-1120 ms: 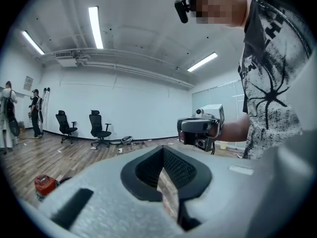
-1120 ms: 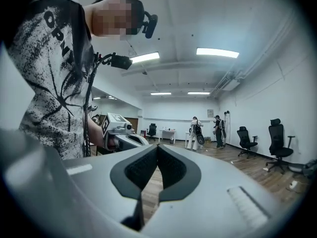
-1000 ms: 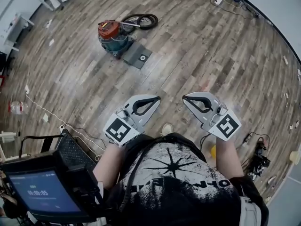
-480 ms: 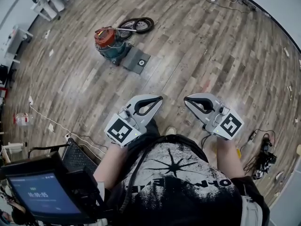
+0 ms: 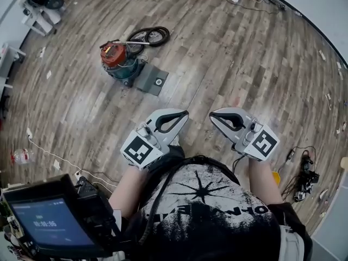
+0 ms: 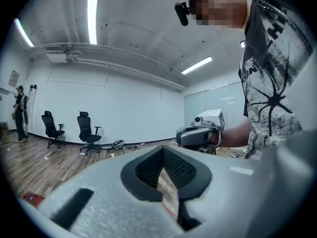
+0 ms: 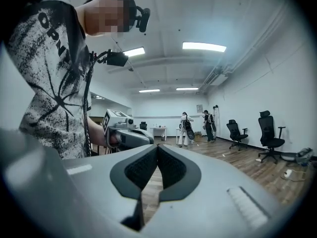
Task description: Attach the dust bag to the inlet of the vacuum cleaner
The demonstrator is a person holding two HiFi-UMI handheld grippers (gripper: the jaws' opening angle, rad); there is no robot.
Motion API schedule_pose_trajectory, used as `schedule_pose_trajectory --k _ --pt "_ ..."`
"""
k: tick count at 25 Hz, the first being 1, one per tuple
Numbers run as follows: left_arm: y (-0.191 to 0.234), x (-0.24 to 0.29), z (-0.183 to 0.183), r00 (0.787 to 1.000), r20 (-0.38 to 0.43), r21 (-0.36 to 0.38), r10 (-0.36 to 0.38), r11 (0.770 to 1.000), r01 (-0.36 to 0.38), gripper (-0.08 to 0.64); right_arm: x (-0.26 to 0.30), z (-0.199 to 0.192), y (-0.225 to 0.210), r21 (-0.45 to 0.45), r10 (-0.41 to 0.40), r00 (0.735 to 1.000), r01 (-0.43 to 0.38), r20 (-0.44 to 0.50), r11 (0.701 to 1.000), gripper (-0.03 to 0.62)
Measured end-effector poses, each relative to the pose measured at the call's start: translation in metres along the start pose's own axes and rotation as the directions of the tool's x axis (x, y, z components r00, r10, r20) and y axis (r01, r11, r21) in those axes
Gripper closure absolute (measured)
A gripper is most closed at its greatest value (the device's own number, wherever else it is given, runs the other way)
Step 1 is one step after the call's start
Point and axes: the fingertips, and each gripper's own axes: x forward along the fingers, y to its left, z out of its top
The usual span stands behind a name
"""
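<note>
2 empty clenched grippers, left gripper (image 5: 181,115), right gripper (image 5: 213,115), 1 vacuum cleaner (image 5: 115,58), 1 dust bag (image 5: 151,80)

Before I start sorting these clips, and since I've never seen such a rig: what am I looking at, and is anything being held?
No robot here: a person holds a two-jaw claw in each hand. One picture is taken from their head, looking down; the other two are taken from each claw, looking along its jaws. The left claw and right claw are both shut, with nothing between the jaws. Ahead on the wooden floor stands a vacuum cleaner, with a flat grey dust bag lying right beside it and a coiled hose beyond it.
</note>
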Motion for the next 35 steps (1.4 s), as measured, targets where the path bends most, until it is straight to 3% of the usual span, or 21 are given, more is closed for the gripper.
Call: schedule_pose_trajectory --k 3,10,23,28,32,35 --pt "0.044 -0.017 0.004 1.000 0.010 0.004 0.009 1.000 -0.009 0.558 0.036 0.014 -0.018 0.044 0.001 1.000 -0.002 0.018 0.999 0.588" --pt "0.123 -0.056 0.008 0.999 0.049 0.059 0.009 0.998 -0.012 0.557 0.120 0.040 -0.049 0.022 -0.004 0.998 0.003 0.062 1.000 0.588" --pt "0.194 -0.077 -0.015 0.997 0.076 -0.027 0.034 0.999 -0.032 0.558 0.188 0.023 -0.083 0.014 0.023 0.999 -0.023 -0.025 1.000 0.588" --pt "0.217 -0.060 -0.024 0.996 0.057 -0.032 0.073 0.997 -0.071 0.558 0.200 0.012 -0.116 -0.082 0.088 0.991 -0.096 -0.102 0.992 0.588" --pt "0.249 -0.032 -0.022 0.992 0.034 -0.027 0.124 0.992 -0.124 0.558 0.217 0.033 -0.162 -0.105 0.155 0.988 -0.156 -0.018 0.982 0.588" --pt "0.278 -0.006 -0.012 0.979 0.051 -0.045 0.196 0.980 -0.194 0.558 0.225 0.032 -0.195 -0.102 0.232 0.972 -0.234 -0.024 0.967 0.588"
